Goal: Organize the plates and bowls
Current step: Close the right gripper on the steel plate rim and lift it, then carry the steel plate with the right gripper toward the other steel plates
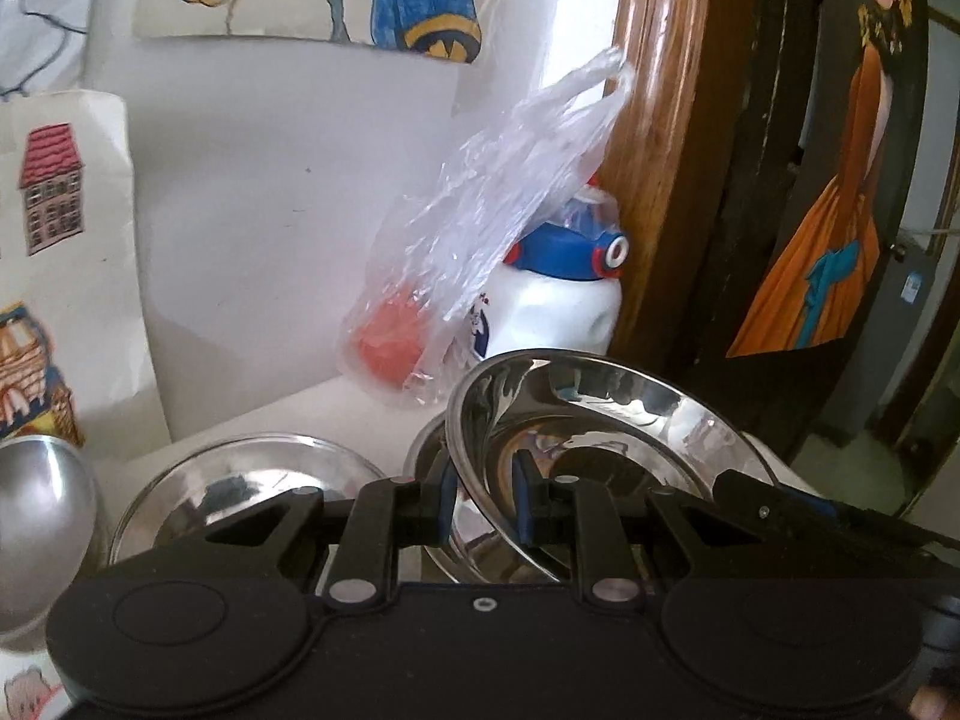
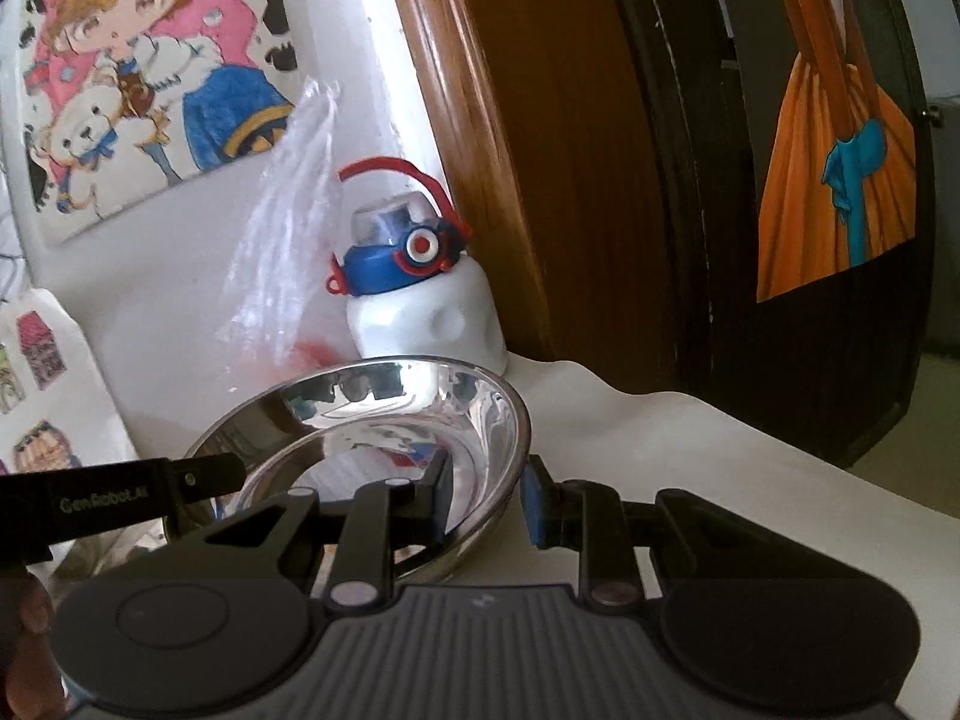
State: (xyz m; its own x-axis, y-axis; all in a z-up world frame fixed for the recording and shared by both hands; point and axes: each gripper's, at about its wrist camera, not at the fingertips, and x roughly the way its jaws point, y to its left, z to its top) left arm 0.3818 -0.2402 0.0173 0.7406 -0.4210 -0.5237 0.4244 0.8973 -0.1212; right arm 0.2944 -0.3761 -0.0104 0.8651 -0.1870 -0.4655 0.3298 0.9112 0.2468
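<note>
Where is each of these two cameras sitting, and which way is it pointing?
Left wrist: sits on the left gripper, looks forward along its fingers, which straddle the rim of a tilted steel bowl.
Right wrist: sits on the right gripper, looking forward at a steel bowl whose rim its fingers straddle; fingertips of a hand show lower left.
Shared: the white water bottle, plastic bag, wooden frame.
</note>
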